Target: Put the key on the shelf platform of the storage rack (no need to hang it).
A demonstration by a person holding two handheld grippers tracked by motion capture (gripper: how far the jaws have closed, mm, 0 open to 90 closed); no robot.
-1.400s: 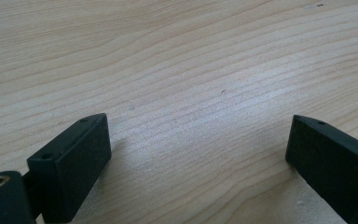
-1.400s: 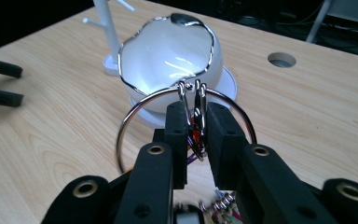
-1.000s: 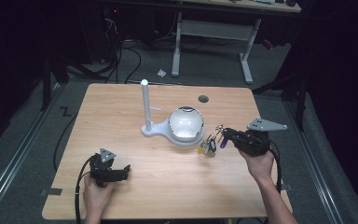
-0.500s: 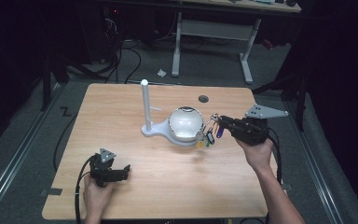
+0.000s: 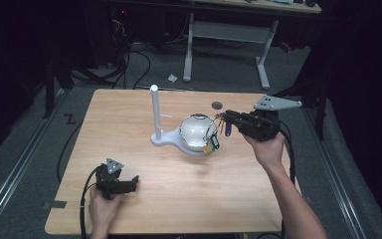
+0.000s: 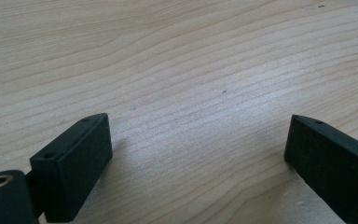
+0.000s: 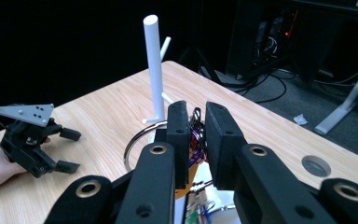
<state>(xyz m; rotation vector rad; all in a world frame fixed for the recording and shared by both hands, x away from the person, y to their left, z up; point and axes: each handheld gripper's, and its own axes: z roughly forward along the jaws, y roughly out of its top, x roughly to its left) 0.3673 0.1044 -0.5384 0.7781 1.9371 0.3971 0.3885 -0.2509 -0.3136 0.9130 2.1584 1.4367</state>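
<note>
Right gripper [image 5: 225,118] is clamping a bunch of keys [image 5: 215,138] on a big ring, hanging it above the white stand's base [image 5: 191,137] mid-table, toward the right edge. Left gripper [image 5: 132,182] is sitting spread wide and empty near the front-left corner of the table [image 5: 129,114].

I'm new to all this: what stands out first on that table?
The right claw, raised near the table's right edge, is pinched on a bunch of keys dangling beside a white stand at mid-table. The left claw rests open on the wood near the front left.
</note>
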